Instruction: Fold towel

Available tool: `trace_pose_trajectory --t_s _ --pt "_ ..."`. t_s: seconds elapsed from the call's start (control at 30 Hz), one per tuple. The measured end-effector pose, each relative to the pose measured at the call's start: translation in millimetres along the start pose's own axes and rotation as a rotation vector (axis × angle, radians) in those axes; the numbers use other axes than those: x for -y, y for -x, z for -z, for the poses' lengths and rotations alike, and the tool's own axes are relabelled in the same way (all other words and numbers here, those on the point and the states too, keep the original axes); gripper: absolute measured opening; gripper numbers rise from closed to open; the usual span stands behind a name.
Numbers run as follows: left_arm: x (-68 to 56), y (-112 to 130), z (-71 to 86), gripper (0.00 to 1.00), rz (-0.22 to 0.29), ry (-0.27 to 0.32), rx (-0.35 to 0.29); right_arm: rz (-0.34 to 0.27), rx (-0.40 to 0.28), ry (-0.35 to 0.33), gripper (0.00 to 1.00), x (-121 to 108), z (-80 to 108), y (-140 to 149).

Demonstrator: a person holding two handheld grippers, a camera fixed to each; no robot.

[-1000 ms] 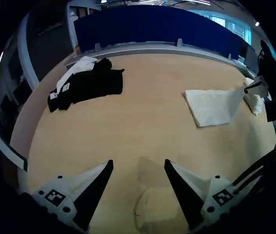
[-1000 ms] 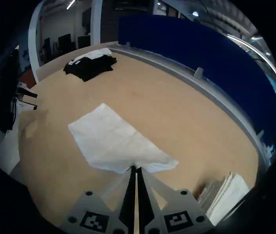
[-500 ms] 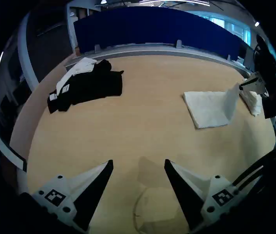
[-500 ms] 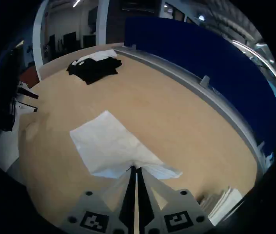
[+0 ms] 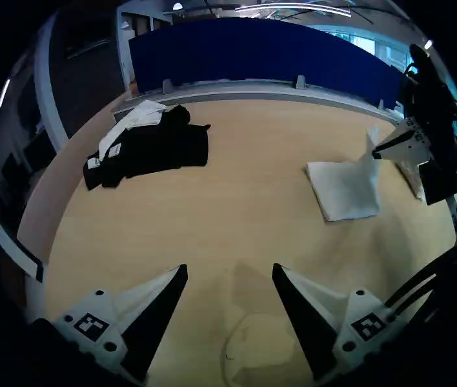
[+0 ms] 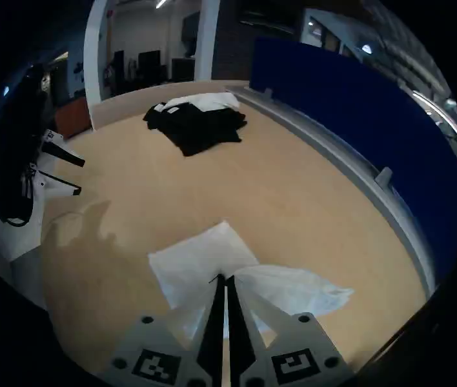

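Observation:
A white towel (image 5: 343, 188) lies on the wooden table (image 5: 241, 193) at the right in the left gripper view. Its far corner is raised, pinched by my right gripper (image 5: 375, 153). In the right gripper view the right gripper (image 6: 223, 280) is shut on that towel (image 6: 203, 261), and a loose flap hangs to the right of its fingers. My left gripper (image 5: 228, 271) hovers open over bare table near the front edge, holding nothing. It also appears at the left of the right gripper view, where the left gripper (image 6: 81, 177) stands open beside a person's dark sleeve.
A pile of black clothes (image 5: 154, 147) with a white garment (image 5: 133, 116) lies at the table's far left. A blue partition (image 5: 261, 51) runs along the back edge. More white cloth (image 5: 416, 177) sits behind the right gripper. Bare wood lies between the towel and the pile.
My right gripper has lifted the towel's corner and carried it across over the towel, so the spread cloth looks shorter. The left gripper has stayed open and almost still.

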State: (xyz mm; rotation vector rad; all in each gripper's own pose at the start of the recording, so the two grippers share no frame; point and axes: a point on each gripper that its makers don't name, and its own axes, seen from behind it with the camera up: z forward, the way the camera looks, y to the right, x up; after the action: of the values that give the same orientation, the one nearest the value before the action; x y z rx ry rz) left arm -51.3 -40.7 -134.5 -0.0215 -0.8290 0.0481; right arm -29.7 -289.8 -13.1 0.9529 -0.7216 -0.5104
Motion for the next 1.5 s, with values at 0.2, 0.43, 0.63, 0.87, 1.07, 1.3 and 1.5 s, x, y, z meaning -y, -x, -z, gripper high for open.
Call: trace_pose_trajectory --t_s 0.2,0.43,0.63,0.87,1.07,1.3,1.5 --pt "4.6 0.4 2.0 0.98 0.018 -0.011 -0.01 0.037 0.031 -0.081 0.02 44.2 -38.0 1.4" --pt "6.9 7.2 3.1 0.98 0.038 -0.016 -0.01 0.023 0.105 -0.146 0.02 77.1 -73.0 30.4" --pt "6.8 11.3 3.3 0.98 0.037 -0.014 -0.008 0.005 0.105 -0.147 0.02 79.3 -76.3 31.7" --pt "4.8 8.0 3.2 0.98 0.035 -0.009 -0.009 0.0 0.101 -0.145 0.03 78.6 -74.2 29.9" --pt "5.1 8.4 3.5 0.98 0.032 -0.009 -0.007 -0.001 0.089 -0.134 0.15 75.7 -72.8 26.7" --pt "6.7 11.8 4.2 0.98 0.034 -0.013 -0.003 -0.018 0.075 -0.136 0.72 72.1 -71.4 23.2" --pt "6.8 11.8 3.6 0.97 0.032 -0.014 -0.002 -0.018 0.067 -0.126 0.77 68.5 -70.0 21.7"
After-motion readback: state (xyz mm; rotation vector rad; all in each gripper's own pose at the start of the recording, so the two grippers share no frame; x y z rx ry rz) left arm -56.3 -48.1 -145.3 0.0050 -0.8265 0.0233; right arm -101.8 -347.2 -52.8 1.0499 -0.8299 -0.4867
